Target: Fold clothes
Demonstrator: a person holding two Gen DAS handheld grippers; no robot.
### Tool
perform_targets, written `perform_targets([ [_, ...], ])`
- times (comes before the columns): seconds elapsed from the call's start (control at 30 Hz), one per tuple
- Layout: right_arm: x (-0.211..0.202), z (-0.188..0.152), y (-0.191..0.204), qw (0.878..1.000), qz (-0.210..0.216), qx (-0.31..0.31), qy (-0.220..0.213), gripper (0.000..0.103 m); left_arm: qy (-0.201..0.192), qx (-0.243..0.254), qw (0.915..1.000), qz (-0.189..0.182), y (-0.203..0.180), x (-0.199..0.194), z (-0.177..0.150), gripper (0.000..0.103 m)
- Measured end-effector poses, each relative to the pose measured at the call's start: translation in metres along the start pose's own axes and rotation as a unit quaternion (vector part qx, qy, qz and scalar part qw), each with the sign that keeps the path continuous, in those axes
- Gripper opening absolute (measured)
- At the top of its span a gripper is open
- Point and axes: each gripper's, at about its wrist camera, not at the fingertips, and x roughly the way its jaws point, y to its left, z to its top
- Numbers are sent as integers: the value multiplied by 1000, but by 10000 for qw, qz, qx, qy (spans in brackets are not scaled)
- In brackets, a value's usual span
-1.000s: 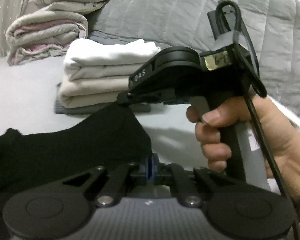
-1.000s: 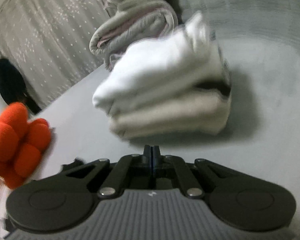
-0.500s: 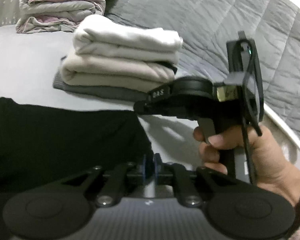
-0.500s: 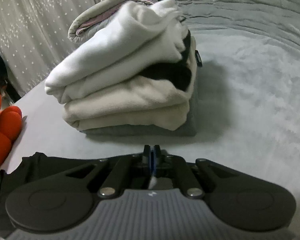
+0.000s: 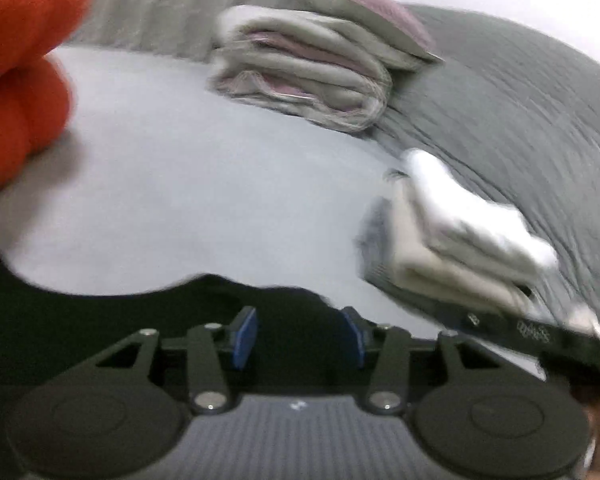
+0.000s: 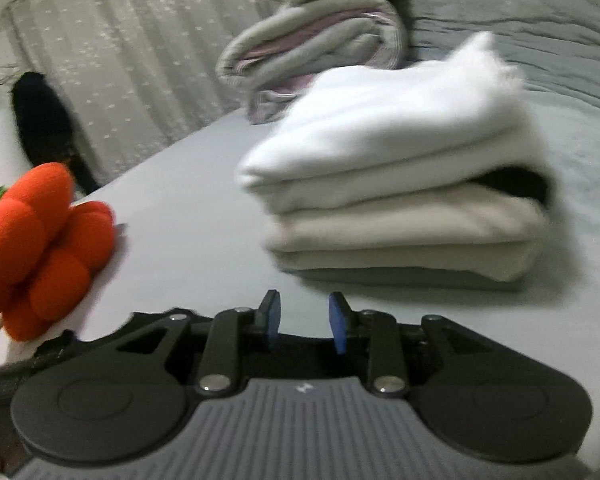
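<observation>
over black garment (image 5: 100, 320), left gripper (image 5: 298, 338) and right gripper (image 6: 303, 322) level, jaws apart

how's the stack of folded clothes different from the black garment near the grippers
The stack of folded clothes is white and cream over a grey bottom layer; the black garment is dark all over. The stack is neatly folded and layered high, while the garment lies flat in one low layer. Both rest on the same pale bed surface.

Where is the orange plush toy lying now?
In the right wrist view the orange plush toy lies at the left edge on the bed sheet, left of the stack of folded clothes.
</observation>
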Motion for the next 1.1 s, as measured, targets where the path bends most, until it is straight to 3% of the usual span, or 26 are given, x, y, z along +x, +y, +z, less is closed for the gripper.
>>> perform_targets([
  [0.17,22,-9,15,9978,651,120,68,31,-24,-813,9966,-166,37,19,4,42],
  [0.33,41,-22,25,9952,960,-69,168,27,-16,-986,9946,-327,44,39,5,33],
  [0.47,52,-28,12,9941,1060,80,227,20,53,-785,9960,-435,43,46,3,2],
  [0.57,55,-25,4,9931,1127,222,240,13,-85,-632,9974,-334,42,43,6,2],
  [0.67,56,-21,-2,9921,1180,333,249,13,-241,-608,9977,-191,42,41,13,2],
  [0.87,47,-25,3,9919,1200,325,254,13,5,-243,9995,209,41,54,10,3],
  [0.93,48,-26,4,9919,1205,317,255,14,-45,-302,9994,179,40,49,12,8],
  [1.07,49,-27,2,9912,1255,353,247,15,-282,-331,9990,123,39,29,12,29],
  [1.1,49,-29,1,9911,1258,352,244,16,-347,-274,9990,74,38,23,10,30],
])
